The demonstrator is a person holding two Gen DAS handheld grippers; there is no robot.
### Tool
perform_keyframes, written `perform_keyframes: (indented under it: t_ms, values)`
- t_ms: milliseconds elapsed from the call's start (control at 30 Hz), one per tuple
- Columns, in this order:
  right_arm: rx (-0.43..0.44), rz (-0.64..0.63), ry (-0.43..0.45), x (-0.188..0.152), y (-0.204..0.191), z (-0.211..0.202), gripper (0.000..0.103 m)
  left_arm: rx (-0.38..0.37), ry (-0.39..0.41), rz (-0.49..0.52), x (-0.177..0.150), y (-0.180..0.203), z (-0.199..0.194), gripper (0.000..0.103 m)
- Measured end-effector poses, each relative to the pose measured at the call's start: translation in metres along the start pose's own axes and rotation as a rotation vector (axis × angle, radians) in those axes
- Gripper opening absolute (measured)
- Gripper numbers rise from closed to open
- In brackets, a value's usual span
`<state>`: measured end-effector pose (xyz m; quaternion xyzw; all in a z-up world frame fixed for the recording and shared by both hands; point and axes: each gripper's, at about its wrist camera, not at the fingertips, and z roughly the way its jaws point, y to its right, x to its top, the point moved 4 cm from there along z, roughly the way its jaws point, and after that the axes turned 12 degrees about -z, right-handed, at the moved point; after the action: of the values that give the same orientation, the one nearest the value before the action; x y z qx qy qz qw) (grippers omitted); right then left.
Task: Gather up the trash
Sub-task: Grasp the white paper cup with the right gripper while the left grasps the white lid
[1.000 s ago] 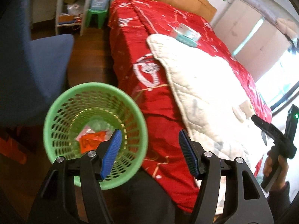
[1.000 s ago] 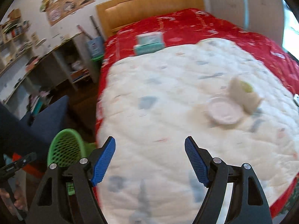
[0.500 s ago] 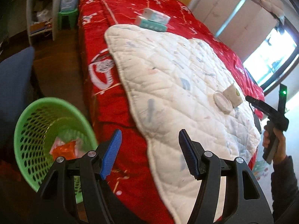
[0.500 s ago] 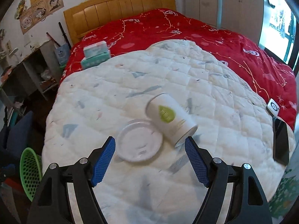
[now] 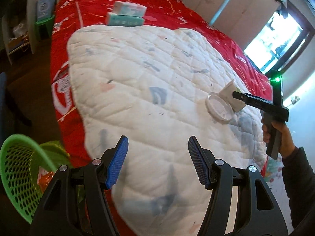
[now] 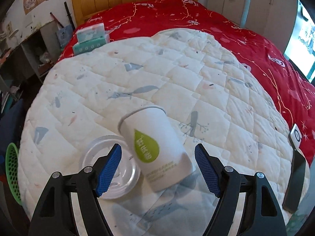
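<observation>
A white paper cup (image 6: 155,147) with a green drop logo lies on its side on the white quilt (image 6: 177,74). A clear plastic lid (image 6: 110,169) lies beside it on the left. My right gripper (image 6: 158,168) is open, its blue pads on either side of the cup's base. In the left wrist view the cup (image 5: 231,96) and lid (image 5: 218,109) lie at the right, with the right gripper (image 5: 238,96) at them. My left gripper (image 5: 157,161) is open and empty above the quilt's near edge. A green mesh trash basket (image 5: 17,169) with orange scraps stands at lower left.
Two stacked tissue packs (image 6: 91,39) lie near the headboard on the red bedspread (image 6: 256,45). A dark phone (image 6: 295,179) lies at the quilt's right edge. Shelves (image 6: 29,55) stand left of the bed. The basket also shows in the right wrist view (image 6: 12,173).
My right gripper has moved in over the cup and lid until its pads flank the cup. My left gripper has swung from above the basket to over the bed.
</observation>
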<state>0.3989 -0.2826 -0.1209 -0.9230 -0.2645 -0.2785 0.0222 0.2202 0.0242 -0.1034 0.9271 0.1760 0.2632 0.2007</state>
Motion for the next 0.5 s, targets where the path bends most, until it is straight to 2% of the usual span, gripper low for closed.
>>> perform_keyframes:
  t_ms: [200,500]
  values:
    - [0.028,-0.011,-0.021,0.0,0.001,0.014,0.066,-0.024,-0.036,0.051,0.01,0.034,0.03,0.063]
    - [0.036,0.029,0.046,-0.005,0.01,-0.01,0.065,-0.09,-0.096,0.115,0.022,0.088,0.081,0.063]
